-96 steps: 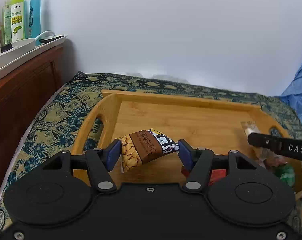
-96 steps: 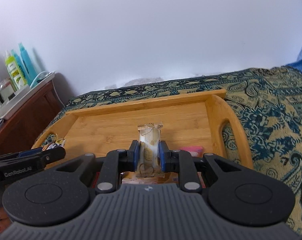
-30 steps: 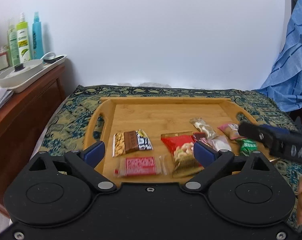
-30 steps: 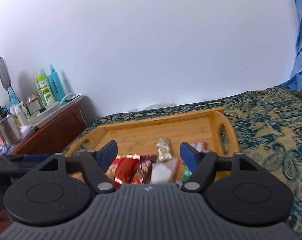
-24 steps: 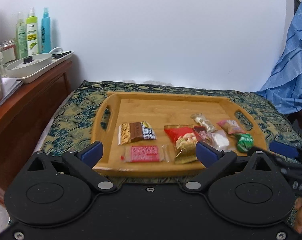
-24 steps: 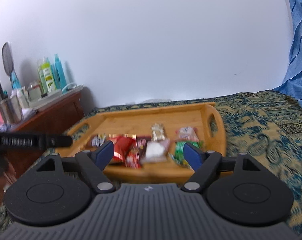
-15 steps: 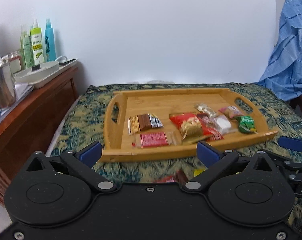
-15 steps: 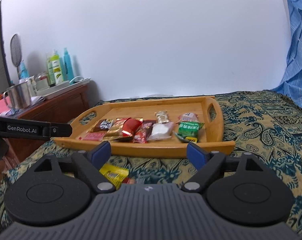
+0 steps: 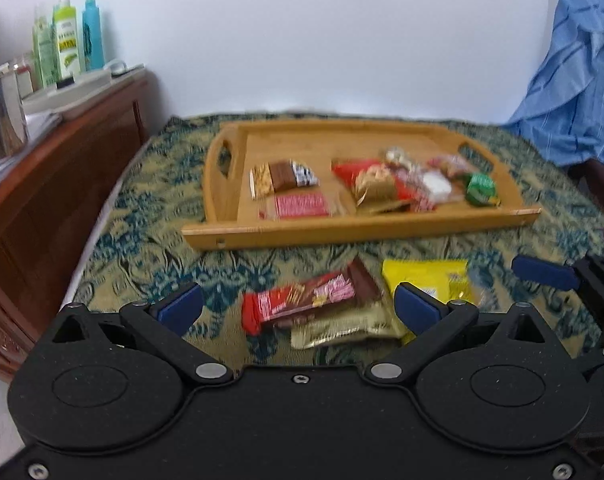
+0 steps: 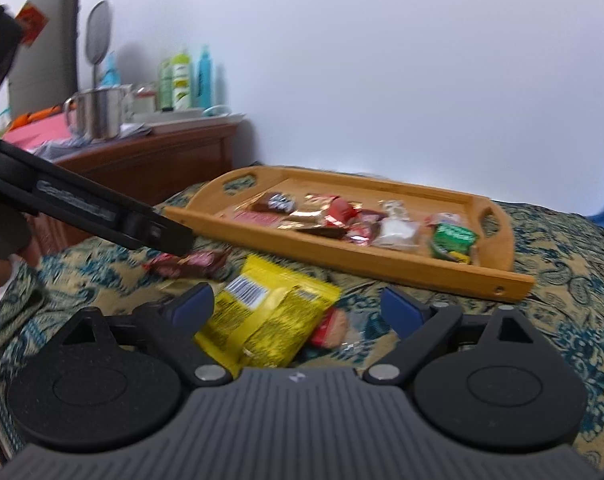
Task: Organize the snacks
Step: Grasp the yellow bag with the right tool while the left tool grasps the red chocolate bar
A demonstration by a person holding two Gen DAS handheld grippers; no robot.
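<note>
Snacks lie in two groups on the patterned cloth [image 9: 142, 216]: several wrappers sit in the wooden tray [image 9: 361, 226], while a red bar [image 9: 302, 300], a gold packet [image 9: 341, 326] and a yellow bag [image 10: 270, 320] rest loose just in front of it. Left tool [image 9: 298, 306] hangs over the red bar, jaws wide and gripping nothing. Right tool [image 10: 298, 306], its jaws just opened wide, frames the yellow bag without pressing it. Bottles [image 9: 68, 46] stand on a wooden cabinet [image 9: 42, 184] beside.
</note>
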